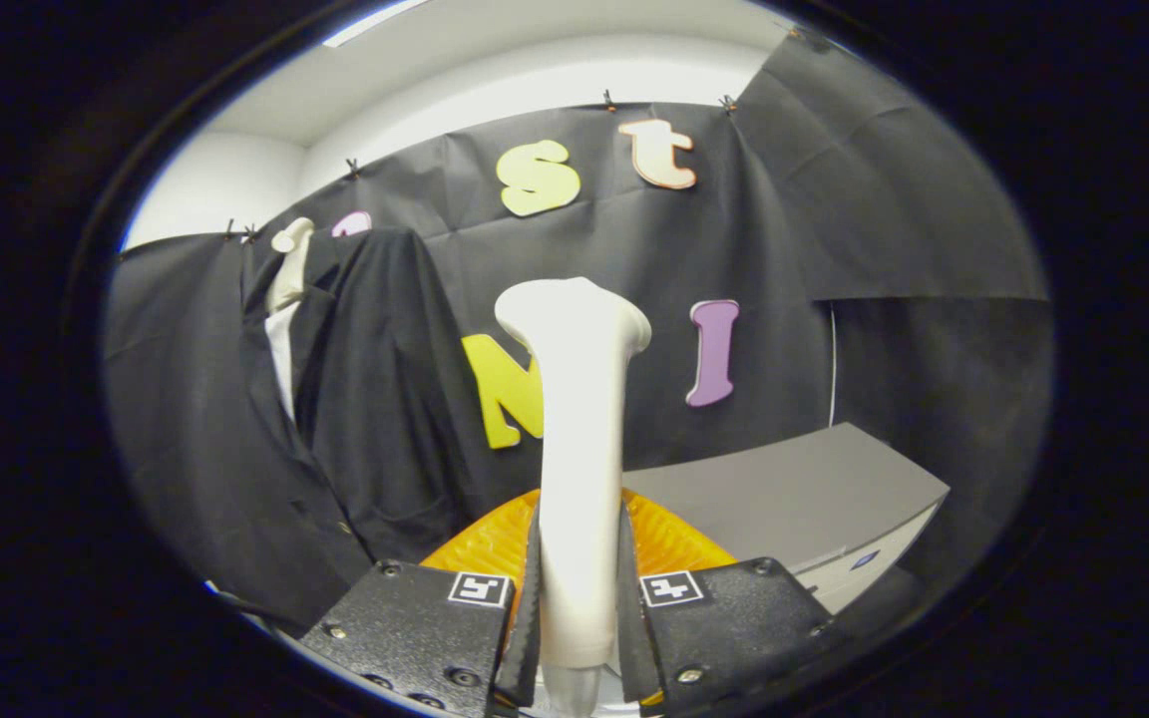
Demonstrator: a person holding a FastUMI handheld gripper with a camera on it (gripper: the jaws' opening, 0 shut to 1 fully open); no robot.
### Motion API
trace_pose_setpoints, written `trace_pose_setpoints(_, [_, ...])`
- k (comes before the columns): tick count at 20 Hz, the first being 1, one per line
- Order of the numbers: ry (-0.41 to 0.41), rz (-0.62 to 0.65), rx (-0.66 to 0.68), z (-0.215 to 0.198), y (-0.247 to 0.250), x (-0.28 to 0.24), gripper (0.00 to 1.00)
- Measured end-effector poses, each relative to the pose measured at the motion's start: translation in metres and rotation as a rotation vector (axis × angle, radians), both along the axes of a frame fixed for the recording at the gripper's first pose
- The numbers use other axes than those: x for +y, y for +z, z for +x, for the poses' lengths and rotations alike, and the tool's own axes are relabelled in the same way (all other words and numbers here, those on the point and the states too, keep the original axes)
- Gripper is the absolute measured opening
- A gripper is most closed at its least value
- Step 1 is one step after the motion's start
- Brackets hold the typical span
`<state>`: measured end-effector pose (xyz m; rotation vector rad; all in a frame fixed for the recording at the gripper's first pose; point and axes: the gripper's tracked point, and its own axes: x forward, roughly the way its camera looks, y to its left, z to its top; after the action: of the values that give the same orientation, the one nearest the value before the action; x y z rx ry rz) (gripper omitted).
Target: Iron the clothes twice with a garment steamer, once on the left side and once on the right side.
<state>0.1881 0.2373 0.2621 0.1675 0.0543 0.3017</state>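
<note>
A white garment steamer (579,439) stands upright between the fingers of my gripper (579,608), which is shut on its handle. Its wide head rises well above the fingertips. Beyond it and to the left hangs a black jacket (365,399) on a pale mannequin (290,259), with a white shirt front (282,364) showing in the jacket's opening. The steamer head is apart from the jacket, to its right.
An orange ribbed object (480,543) lies just behind the fingers, under the steamer. A grey box-like unit (794,499) stands to the right beyond the fingers. Black cloth walls close the booth behind and on both sides.
</note>
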Motion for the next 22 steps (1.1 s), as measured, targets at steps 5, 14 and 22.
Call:
trace_pose_setpoints(5, [0.076, -0.026, -0.065, -0.031, 0.03, 0.08, 0.35])
trace_pose_setpoints(14, [0.153, -0.089, -0.107, -0.047, 0.052, 0.188, 0.35])
trace_pose_setpoints(22, [0.147, -0.127, -0.062, -0.041, 0.031, 0.211, 0.35])
